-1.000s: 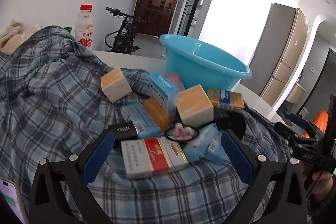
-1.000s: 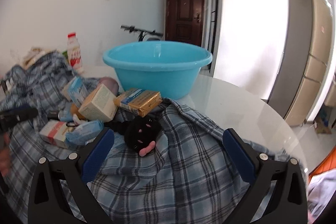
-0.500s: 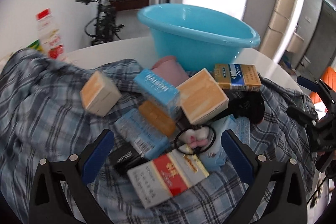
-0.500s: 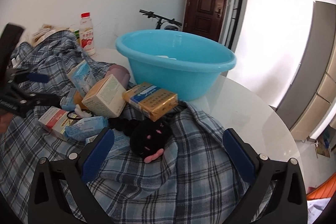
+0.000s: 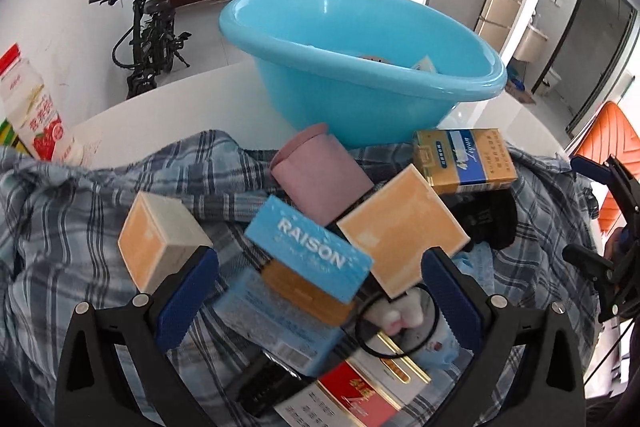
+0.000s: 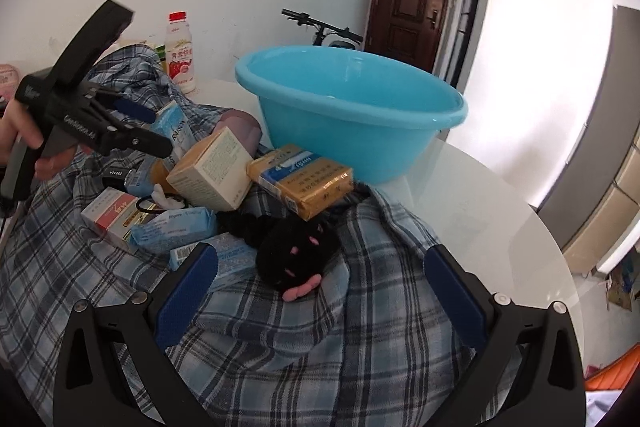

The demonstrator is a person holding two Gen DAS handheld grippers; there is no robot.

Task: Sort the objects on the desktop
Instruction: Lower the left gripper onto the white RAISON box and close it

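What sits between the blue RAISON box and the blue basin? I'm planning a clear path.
In the left wrist view, a pink roll lies between the RAISON box and the basin, on the plaid cloth.

The right tool (image 6: 316, 293) gapes wide over the plaid shirt (image 6: 320, 339), near a black plush toy (image 6: 298, 255).

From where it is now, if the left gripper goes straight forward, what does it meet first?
Most likely the blue RAISON box, which sits centered between the open fingers of the left gripper, on top of the pile. Depth is unclear; the orange packet beneath it may be equally near.
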